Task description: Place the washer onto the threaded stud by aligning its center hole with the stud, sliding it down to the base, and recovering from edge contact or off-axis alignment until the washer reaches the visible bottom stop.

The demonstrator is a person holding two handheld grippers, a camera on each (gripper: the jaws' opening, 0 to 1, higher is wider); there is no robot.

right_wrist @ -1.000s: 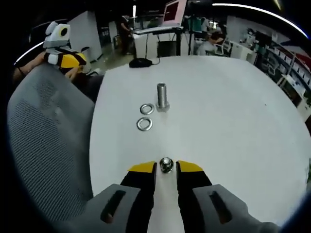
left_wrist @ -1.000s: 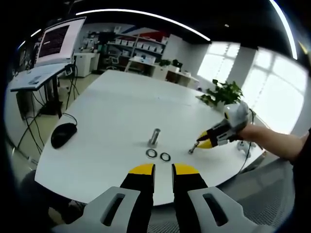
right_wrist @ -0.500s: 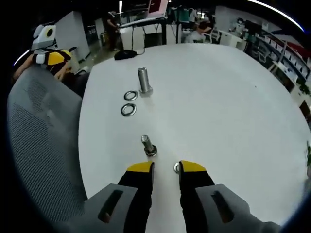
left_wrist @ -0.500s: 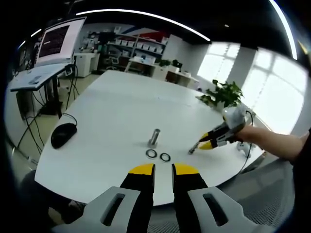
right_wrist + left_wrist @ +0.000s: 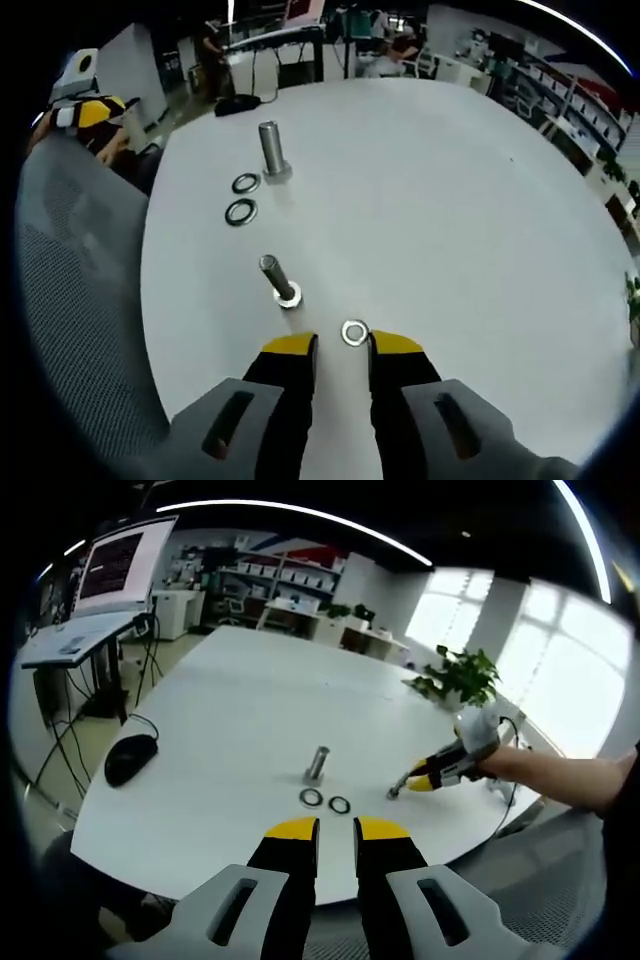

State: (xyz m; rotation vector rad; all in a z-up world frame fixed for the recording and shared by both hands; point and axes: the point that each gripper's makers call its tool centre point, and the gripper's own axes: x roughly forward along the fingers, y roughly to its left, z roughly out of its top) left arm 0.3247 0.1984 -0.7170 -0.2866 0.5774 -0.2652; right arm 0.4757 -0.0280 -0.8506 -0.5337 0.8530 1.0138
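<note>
Left gripper view: left gripper (image 5: 336, 830) jaws slightly apart, empty, hanging at table (image 5: 250, 700) edge; large stud (image 5: 318, 763) and two rings (image 5: 326, 800) well ahead of tips.

Right gripper view: right gripper (image 5: 341, 344) jaws apart, empty. Washer (image 5: 354, 332) flat just beyond right fingertip; small threaded stud (image 5: 276, 279) upright, ahead-left. Step: pickup. Next: close on washer, lift, centre hole over stud.

1. A large white tabletop (image 5: 250, 710) fills the middle of the left gripper view.
2. Bright windows (image 5: 545, 650) stand at the right, with a potted plant (image 5: 458, 672) before them.
3. A monitor (image 5: 120, 565) on a stand sits upper left.
4. Shelving (image 5: 280, 575) lines the far wall.
5. A curved ceiling light strip (image 5: 300, 515) runs across the top.
6. A grey mesh chair (image 5: 75, 300) takes the left of the right gripper view.
</note>
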